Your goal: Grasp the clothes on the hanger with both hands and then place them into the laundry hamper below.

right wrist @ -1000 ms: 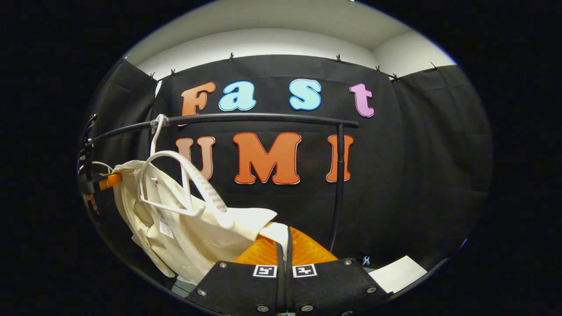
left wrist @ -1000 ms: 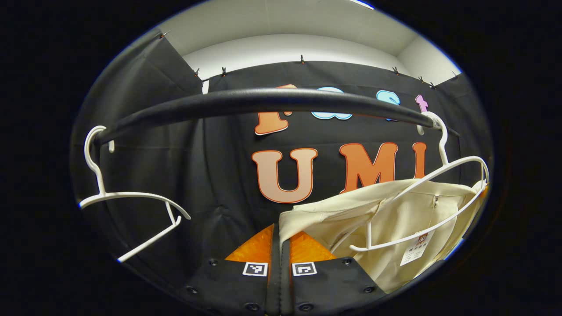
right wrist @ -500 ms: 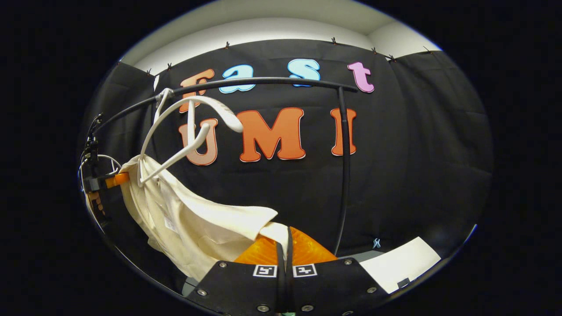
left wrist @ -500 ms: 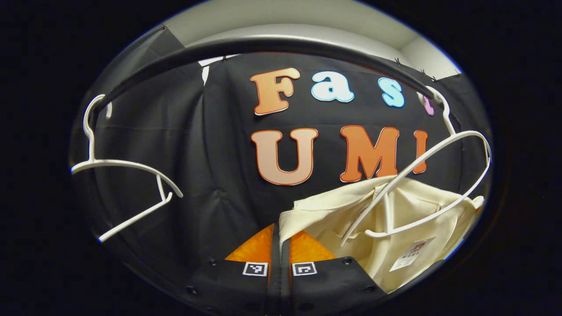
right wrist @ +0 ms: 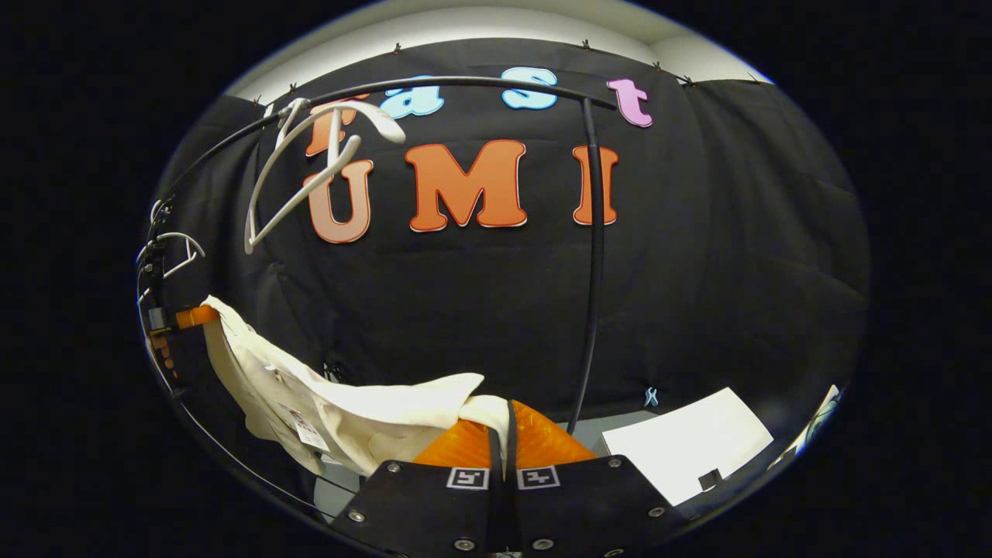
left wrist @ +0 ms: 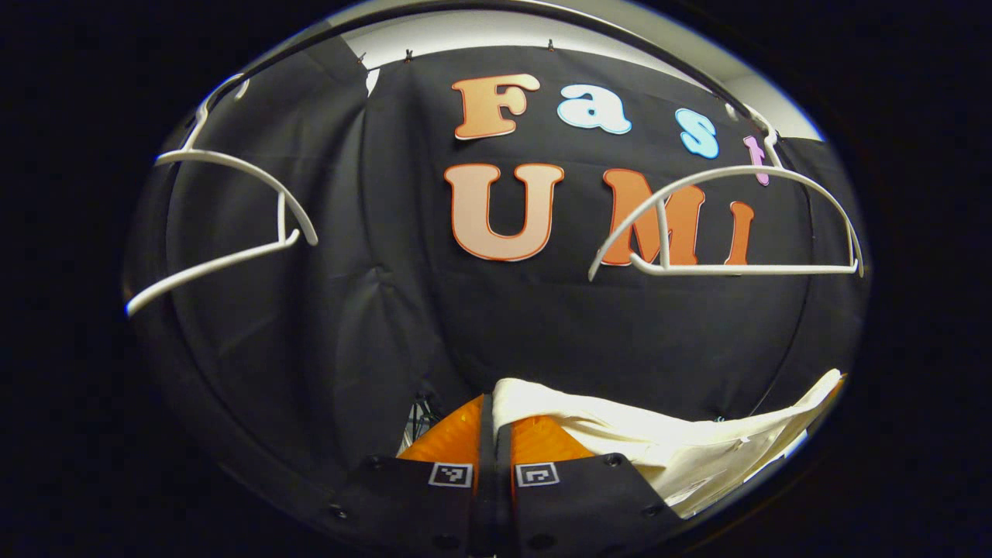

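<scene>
Left gripper view is showing the cream garment [left wrist: 682, 446] now hanging free of the white hanger [left wrist: 728, 225], which a second ago was still threaded through its neck and shoulders. That hanger is swinging bare on the black rail [right wrist: 465, 80], well above the cloth, and a second empty hanger [left wrist: 232, 217] is hanging near the rail's other end.

The left tool [left wrist: 494, 422] is staying pinched tight, its orange fingers [left wrist: 446, 442] meeting with a corner of the garment caught between them; the cloth is stretching away to the right as a slack band towards the other hand's tool. In the right gripper view the right tool [right wrist: 502, 426] is likewise clamped closed on the opposite corner, and the fabric is sagging leftward to the far tool [right wrist: 190, 316] at the edge of the picture, its care tag dangling underneath.

Both views have dropped relative to the rail over the last second, so the two tools are lowering the garment together. By my judgement the pulling-off step is finished and the carry down to the hamper is under way. The hamper itself cannot be made out; a white sheet [right wrist: 686, 442] is lying on the floor beyond the rack's upright post [right wrist: 593, 256].
</scene>
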The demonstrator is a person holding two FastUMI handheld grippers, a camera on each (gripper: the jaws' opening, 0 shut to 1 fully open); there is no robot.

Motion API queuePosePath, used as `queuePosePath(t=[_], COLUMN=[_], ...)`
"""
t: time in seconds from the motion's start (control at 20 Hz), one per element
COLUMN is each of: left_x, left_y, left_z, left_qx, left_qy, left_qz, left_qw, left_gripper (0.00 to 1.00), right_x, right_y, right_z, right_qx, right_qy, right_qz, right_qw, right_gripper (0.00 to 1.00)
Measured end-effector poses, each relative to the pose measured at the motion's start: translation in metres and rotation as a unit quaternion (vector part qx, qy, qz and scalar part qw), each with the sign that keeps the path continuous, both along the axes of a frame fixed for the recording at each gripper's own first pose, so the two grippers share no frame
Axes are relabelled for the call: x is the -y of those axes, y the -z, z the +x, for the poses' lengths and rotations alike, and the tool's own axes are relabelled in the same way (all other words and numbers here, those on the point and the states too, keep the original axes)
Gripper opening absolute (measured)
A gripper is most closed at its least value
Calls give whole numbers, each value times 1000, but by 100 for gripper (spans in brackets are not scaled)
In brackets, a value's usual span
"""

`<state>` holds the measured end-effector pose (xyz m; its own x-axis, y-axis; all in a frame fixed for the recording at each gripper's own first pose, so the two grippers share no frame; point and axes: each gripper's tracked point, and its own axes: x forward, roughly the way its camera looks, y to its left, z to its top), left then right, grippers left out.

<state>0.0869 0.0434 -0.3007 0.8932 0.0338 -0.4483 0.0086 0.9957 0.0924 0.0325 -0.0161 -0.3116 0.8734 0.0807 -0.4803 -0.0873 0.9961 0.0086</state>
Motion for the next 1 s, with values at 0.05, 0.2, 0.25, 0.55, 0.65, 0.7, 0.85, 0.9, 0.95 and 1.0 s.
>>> queuePosePath(t=[0.05,0.2,0.25,0.55,0.65,0.7,0.85,0.9,0.95,1.0], left_x=[5,17,24,71,90,99,129,138,146,154], left_y=[9,24,32,89,108,117,142,149,158,165], left_z=[-3,-16,-21,-50,-63,-69,-90,-97,-103,-107], left_qx=[-9,-32,-40,-105,-125,-134,-161,-170,-179,-188], left_qy=[5,22,27,71,90,96,123,130,137,143], left_qz=[-1,6,4,-7,-5,-5,-9,-9,-12,-14], left_qw=[1000,999,999,992,988,986,979,977,974,972], left_gripper=[6,6,6,6,6,6,6,6,6,6], right_x=[-1,-10,-13,-27,-28,-29,-29,-29,-28,-27], right_y=[8,32,39,80,93,99,121,130,139,148], right_z=[-4,-17,-19,-29,-35,-38,-47,-54,-58,-65], right_qx=[-8,-33,-42,-88,-100,-106,-133,-142,-150,-159], right_qy=[1,-4,-7,-17,-20,-20,-16,-15,-14,-12], right_qz=[2,-1,-2,-3,-5,-5,-1,0,0,2], right_qw=[1000,999,999,996,995,994,991,990,989,987], right_gripper=[0,0,0,0,0,0,0,0,0,0])
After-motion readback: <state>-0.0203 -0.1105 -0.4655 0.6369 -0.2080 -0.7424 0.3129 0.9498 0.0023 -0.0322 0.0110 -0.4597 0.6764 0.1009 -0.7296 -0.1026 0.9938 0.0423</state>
